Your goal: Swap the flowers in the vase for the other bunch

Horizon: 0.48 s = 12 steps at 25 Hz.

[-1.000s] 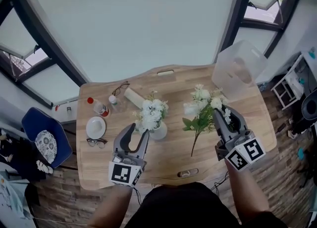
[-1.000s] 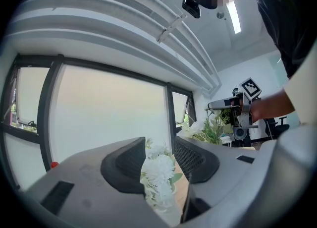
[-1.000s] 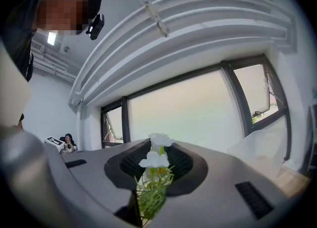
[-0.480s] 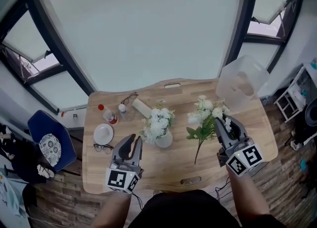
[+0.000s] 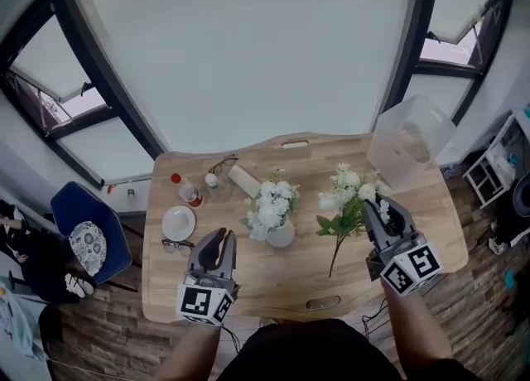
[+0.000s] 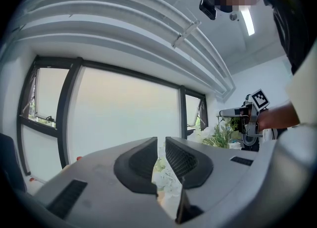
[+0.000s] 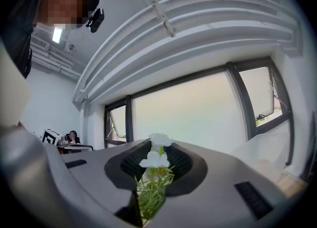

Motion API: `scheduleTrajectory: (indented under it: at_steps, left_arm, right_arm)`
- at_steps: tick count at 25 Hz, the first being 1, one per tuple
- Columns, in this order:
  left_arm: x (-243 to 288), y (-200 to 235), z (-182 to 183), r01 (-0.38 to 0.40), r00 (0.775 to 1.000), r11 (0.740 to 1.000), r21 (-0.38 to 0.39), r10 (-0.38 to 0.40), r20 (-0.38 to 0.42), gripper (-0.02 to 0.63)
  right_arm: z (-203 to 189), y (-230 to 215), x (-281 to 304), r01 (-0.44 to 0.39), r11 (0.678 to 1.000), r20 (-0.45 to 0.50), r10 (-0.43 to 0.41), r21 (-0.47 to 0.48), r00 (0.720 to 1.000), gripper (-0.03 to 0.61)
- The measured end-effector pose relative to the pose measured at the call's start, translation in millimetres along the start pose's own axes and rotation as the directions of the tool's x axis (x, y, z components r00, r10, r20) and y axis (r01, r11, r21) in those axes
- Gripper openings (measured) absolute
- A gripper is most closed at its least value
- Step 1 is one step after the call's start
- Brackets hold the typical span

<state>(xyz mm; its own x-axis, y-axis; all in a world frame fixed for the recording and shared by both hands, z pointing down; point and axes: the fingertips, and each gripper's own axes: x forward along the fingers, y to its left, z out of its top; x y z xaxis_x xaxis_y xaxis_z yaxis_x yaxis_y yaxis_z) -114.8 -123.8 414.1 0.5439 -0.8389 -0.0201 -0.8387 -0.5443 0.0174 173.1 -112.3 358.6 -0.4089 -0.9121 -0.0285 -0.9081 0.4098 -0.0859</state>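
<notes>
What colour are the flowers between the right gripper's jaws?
White flowers with green leaves, best seen in the right gripper view.

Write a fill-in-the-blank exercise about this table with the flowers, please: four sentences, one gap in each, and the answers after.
1. The right gripper clamps a flower sprig, while the left gripper holds ___.
2. The white flowers at the middle of the table stand in a ___.
3. The glasses near the left gripper lie beside a round white ___.
4. The bottle farthest left has a ___ cap.
Missing words: nothing; vase; plate; red.
</notes>
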Motion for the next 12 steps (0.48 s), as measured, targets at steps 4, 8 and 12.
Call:
scheduleTrajectory:
  at_steps: [4,8,12]
  left_arm:
    - [-0.9,1.3,1.5,0.000,1.000,1.000,0.003,0.000,0.000,0.052]
    - [-1.2,1.8,0.7,0.000,1.000,1.000,0.001,0.000,-0.006,0.052]
    - [-0.7,2.6,1.0,0.003,1.000,1.000,0.001,-0.003,-0.006,0.052]
  right_arm:
    - [-1.1,1.2,1.0,0.000,1.000,0.000,0.000,0.002,1.000,0.097]
    - [0.2,2.1,2.8,-0.003,1.000,0.001,0.003,0.002,1.000,0.097]
    - [1.1,2.4,5.5,-0.002,1.000,0.003,0.002,0.001,1.000,0.097]
